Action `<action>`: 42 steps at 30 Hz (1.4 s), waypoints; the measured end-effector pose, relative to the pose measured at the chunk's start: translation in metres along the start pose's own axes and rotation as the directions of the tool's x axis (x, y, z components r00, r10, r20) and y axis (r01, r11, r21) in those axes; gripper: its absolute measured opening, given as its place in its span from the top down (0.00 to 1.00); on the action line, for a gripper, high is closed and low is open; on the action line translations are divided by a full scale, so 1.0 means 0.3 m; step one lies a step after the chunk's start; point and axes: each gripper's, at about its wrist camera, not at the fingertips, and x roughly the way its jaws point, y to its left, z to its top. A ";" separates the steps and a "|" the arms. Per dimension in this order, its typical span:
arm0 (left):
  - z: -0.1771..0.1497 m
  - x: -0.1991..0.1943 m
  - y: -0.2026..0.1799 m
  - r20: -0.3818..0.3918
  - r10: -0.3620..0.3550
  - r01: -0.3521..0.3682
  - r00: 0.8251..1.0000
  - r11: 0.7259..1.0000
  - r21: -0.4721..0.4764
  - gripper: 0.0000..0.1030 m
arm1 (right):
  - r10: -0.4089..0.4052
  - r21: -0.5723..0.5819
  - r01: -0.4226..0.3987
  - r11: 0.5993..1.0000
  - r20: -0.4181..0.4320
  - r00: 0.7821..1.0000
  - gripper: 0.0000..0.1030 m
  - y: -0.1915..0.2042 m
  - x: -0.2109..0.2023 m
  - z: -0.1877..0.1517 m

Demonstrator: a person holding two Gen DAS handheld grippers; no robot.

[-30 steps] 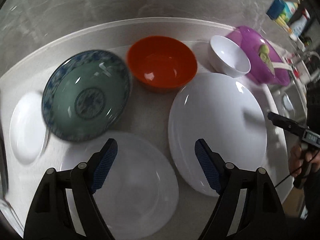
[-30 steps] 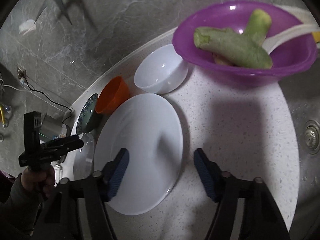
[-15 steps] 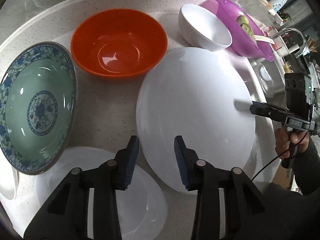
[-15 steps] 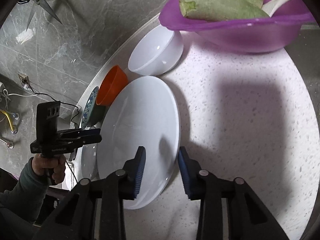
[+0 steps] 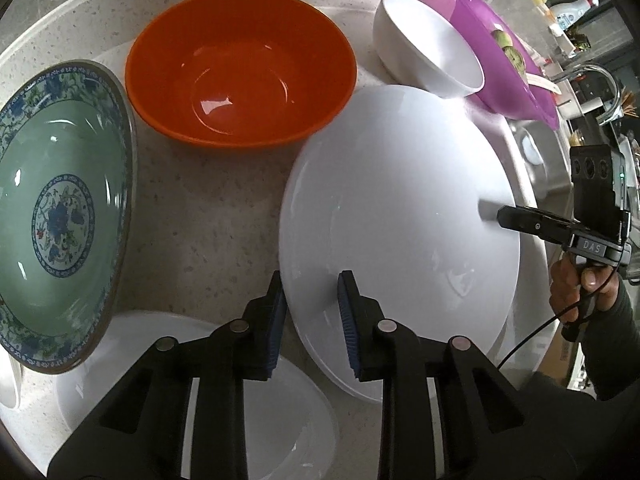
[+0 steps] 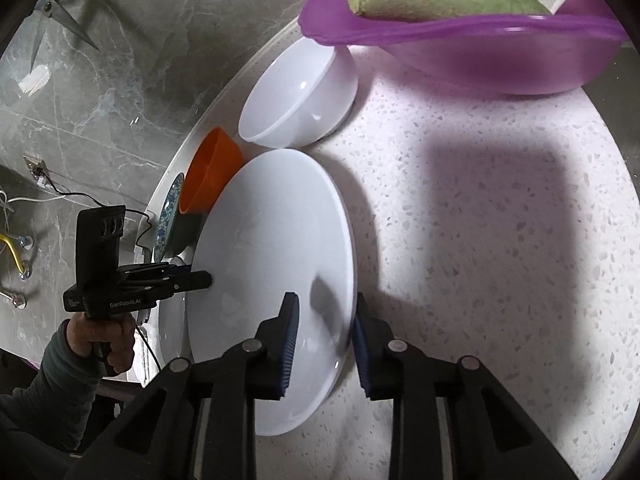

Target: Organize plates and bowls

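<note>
the large white plate (image 5: 396, 208) lay on the speckled desk (image 6: 500, 240), and both tools had it by opposite edges: the left hand-held gripper (image 5: 312, 316) had its blue pads straddling the near rim, nearly pressed onto it, and the right hand-held gripper (image 6: 323, 344) pinched the far rim the same way. just beside the plate stood the orange bowl (image 5: 240, 68), the small white bowl (image 5: 428, 56) and the green patterned bowl (image 5: 60, 208), with another white plate (image 5: 288, 420) under the left tool.
</note>
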 end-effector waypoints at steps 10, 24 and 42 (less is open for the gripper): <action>0.007 -0.007 0.001 0.000 0.014 -0.014 1.000 1.000 -0.019 0.77 | -0.023 0.056 0.025 0.998 -0.029 0.999 0.86 -0.031 -0.009 0.009; -0.005 -0.006 -0.051 0.025 0.050 -0.049 0.998 0.998 -0.042 0.77 | -0.091 0.078 0.093 0.993 -0.025 0.995 0.85 -0.004 -0.017 -0.011; -0.147 -0.126 -0.166 0.055 0.035 -0.033 0.998 0.998 -0.051 0.77 | -0.108 0.102 0.106 0.989 0.009 0.994 0.85 0.076 -0.153 -0.122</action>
